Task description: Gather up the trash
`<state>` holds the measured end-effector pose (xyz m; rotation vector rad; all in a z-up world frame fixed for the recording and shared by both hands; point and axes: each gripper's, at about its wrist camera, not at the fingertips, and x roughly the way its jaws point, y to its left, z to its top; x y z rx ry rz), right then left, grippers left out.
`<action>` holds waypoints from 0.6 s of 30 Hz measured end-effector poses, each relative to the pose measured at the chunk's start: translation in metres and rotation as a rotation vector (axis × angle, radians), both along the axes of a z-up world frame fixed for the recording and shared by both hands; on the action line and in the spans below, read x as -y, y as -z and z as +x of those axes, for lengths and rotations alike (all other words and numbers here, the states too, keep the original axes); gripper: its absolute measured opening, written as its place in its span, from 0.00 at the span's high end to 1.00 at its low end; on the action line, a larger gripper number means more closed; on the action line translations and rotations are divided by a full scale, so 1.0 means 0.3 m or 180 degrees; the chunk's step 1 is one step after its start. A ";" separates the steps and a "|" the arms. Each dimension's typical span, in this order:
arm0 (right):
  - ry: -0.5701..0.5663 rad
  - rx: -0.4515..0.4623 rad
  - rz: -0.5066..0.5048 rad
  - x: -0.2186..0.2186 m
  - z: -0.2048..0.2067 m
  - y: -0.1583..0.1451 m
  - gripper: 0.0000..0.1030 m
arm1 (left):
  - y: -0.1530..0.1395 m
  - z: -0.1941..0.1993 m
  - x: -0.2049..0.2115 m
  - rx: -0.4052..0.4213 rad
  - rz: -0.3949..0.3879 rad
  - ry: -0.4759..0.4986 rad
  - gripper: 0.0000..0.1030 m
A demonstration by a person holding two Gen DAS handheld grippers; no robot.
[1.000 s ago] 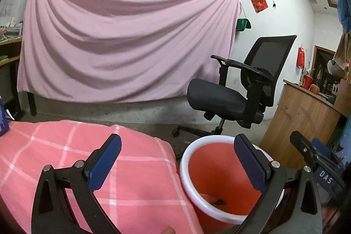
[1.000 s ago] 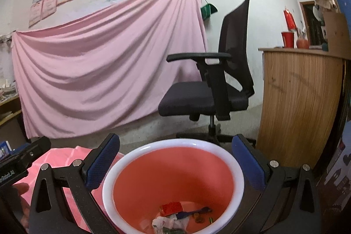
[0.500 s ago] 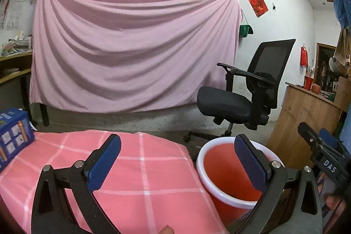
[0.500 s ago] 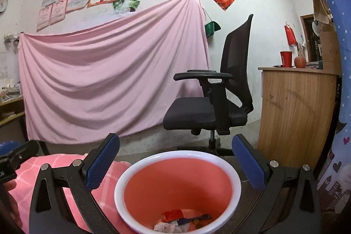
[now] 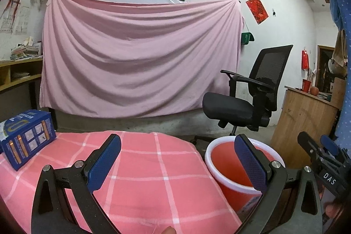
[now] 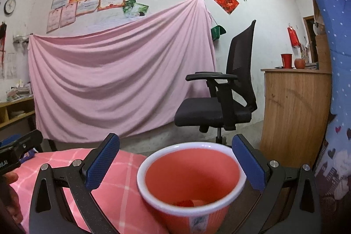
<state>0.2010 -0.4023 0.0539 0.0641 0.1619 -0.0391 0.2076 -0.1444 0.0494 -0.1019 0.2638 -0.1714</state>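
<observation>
At 6 o'clock of your right view, the bucket (image 6: pixel 190 177) shows trash (image 6: pixel 186 203) inside, which your left view hides, and your left gripper (image 5: pixel 177 159) and right gripper (image 6: pixel 175 157) are both wide open, empty.
</observation>
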 end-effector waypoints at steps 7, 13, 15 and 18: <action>-0.0064 0.0091 0.0020 -0.029 -0.109 0.018 0.00 | 0.014 -0.106 -0.042 -0.0034 0.0038 0.0015 0.02; -0.0105 0.0219 0.0031 -0.060 -0.207 0.016 0.00 | 0.017 -0.175 -0.087 -0.0051 0.0034 -0.0036 0.02; -0.0106 0.0274 0.0042 -0.073 -0.244 0.015 0.00 | 0.013 -0.200 -0.107 -0.0038 0.0028 -0.0051 0.02; -0.0110 0.0295 0.0053 -0.094 -0.288 0.017 0.00 | 0.018 -0.243 -0.131 -0.0016 0.0027 -0.0057 0.02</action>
